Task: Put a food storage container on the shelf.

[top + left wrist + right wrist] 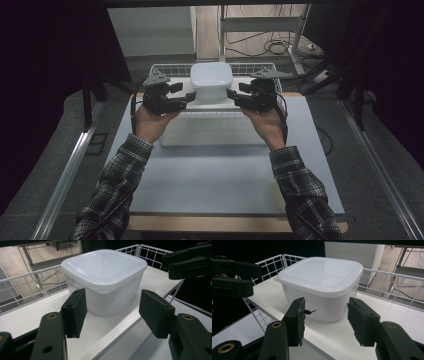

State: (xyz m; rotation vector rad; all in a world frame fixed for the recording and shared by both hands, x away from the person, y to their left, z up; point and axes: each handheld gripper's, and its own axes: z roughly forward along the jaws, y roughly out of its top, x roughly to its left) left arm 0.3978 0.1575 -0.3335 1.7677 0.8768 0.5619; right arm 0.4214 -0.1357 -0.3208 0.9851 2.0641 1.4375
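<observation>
High view: lidded white container [211, 80] is seen on a white board [212, 103] laid over the wire basket [170, 68] at the tabletop's [225, 185] far edge, flanked by left gripper [186, 96] and right gripper [234, 95].

Left gripper view: fingers [75, 312] apart, nothing clamped, container just ahead. Its side wall should be squared up to before closing.

Right gripper view: fingers [362, 322] apart, clear of the container. Both sides are best pinched together, below the lid [322, 272] rim.

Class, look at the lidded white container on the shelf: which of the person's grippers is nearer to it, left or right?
Neither clearly: it is about even. The left gripper stands open just off the white container's left side; the right gripper stands open just off its right side. Neither touches it.
</observation>
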